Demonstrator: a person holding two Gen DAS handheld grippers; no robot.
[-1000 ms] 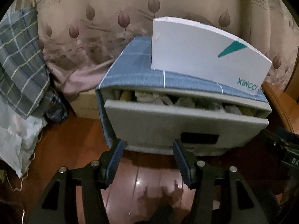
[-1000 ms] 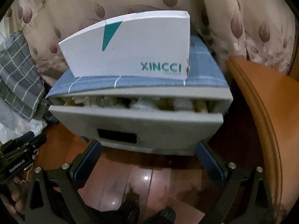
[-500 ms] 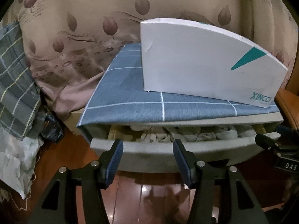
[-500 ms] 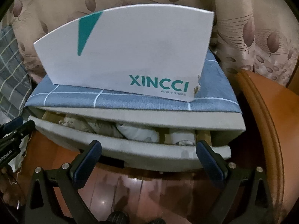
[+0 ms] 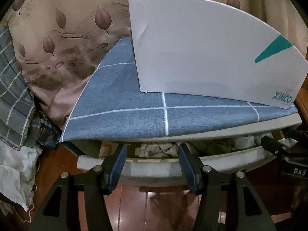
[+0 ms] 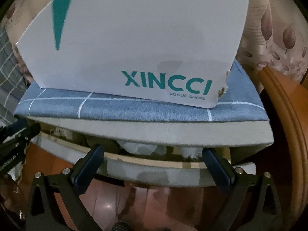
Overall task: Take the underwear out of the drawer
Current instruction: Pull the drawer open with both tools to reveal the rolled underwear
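Observation:
A grey fabric drawer [image 5: 154, 170] [image 6: 154, 173] stands pulled partly out of a blue checked storage box [image 5: 134, 115] [image 6: 123, 109]. Pale folded underwear [image 5: 156, 150] [image 6: 138, 147] lies inside the gap. My left gripper [image 5: 152, 154] is open, its fingertips at the drawer's front rim, just before the underwear. My right gripper [image 6: 153, 155] is open wide, its fingertips over the drawer's rim in front of the white pieces. Each gripper also shows at the edge of the other's view.
A white XINCCI shoe box [image 5: 202, 57] [image 6: 134, 38] sits on top of the storage box, overhanging the drawer gap. Leaf-print curtain [image 5: 67, 38] hangs behind. Checked cloth [image 5: 13, 96] piles at the left. A wooden furniture edge [image 6: 284, 115] curves at the right. Red-brown wood floor [image 5: 154, 207] lies below.
Both grippers have moved forward and up toward the drawer; their fingertips now reach the drawer's front rim. The drawer stays open the same amount.

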